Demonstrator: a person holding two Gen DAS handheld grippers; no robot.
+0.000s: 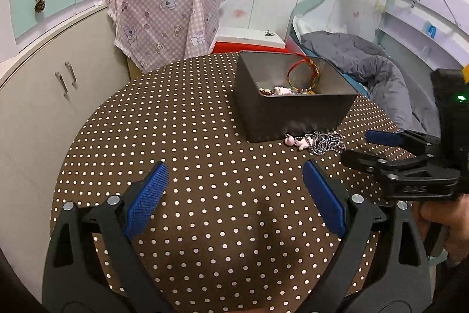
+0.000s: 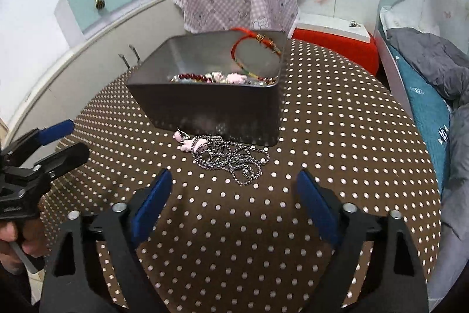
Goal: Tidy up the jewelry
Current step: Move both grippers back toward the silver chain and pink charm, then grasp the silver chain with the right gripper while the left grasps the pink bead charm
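A dark grey box (image 1: 281, 113) (image 2: 205, 104) stands on the polka-dot table and holds beads, pink charms and a red cord bracelet (image 1: 304, 72) (image 2: 255, 49) leaning on its wall. A silver ball chain (image 2: 231, 160) (image 1: 326, 143) with pink charms (image 2: 190, 144) (image 1: 296, 141) lies on the cloth in front of the box. My right gripper (image 2: 234, 192) (image 1: 356, 147) is open and empty, just short of the chain. My left gripper (image 1: 234, 187) (image 2: 71, 137) is open and empty, to the left of the chain.
The round table (image 1: 205, 225) has a brown cloth with white dots. Behind it stand a pink checked cloth (image 1: 167, 16) over furniture, a red box with a white lid (image 1: 249, 40), cabinets (image 1: 44, 107) at left and a bed with grey bedding (image 1: 366, 63) at right.
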